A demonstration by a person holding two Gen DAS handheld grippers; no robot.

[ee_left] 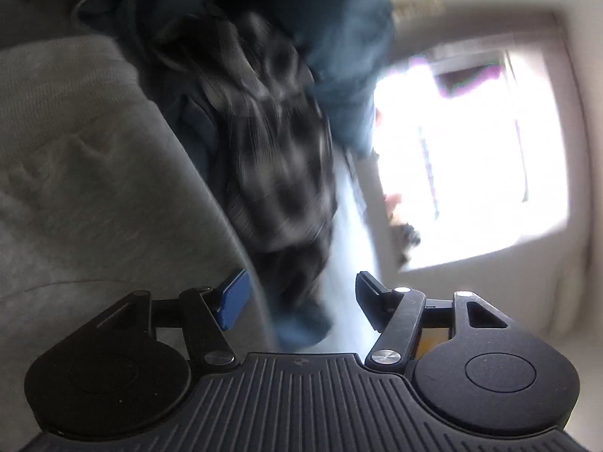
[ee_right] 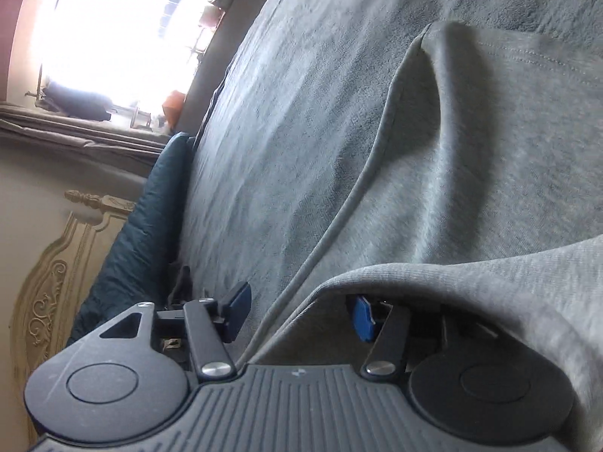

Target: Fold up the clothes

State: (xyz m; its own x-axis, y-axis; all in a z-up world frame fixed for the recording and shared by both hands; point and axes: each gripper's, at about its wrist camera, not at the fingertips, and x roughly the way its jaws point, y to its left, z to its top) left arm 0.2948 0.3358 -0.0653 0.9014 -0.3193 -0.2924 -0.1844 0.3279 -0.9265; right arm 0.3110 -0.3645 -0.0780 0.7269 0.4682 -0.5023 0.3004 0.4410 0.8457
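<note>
A grey garment (ee_right: 490, 173) lies rumpled on the grey bed cover (ee_right: 294, 105). One fold of it drapes over the right finger of my right gripper (ee_right: 299, 310), which is open, with the garment's edge running between the fingers. In the left wrist view my left gripper (ee_left: 301, 297) is open and holds nothing. Ahead of it a blurred black-and-white plaid garment (ee_left: 271, 143) lies against dark blue cloth (ee_left: 301, 11), beside the same grey garment (ee_left: 83, 158) at left.
A bright window (ee_left: 471, 150) fills the right of the left wrist view. In the right wrist view a dark teal quilted cover (ee_right: 143, 233) hangs at the bed's side, next to a carved cream headboard (ee_right: 56, 271) and a window (ee_right: 120, 26).
</note>
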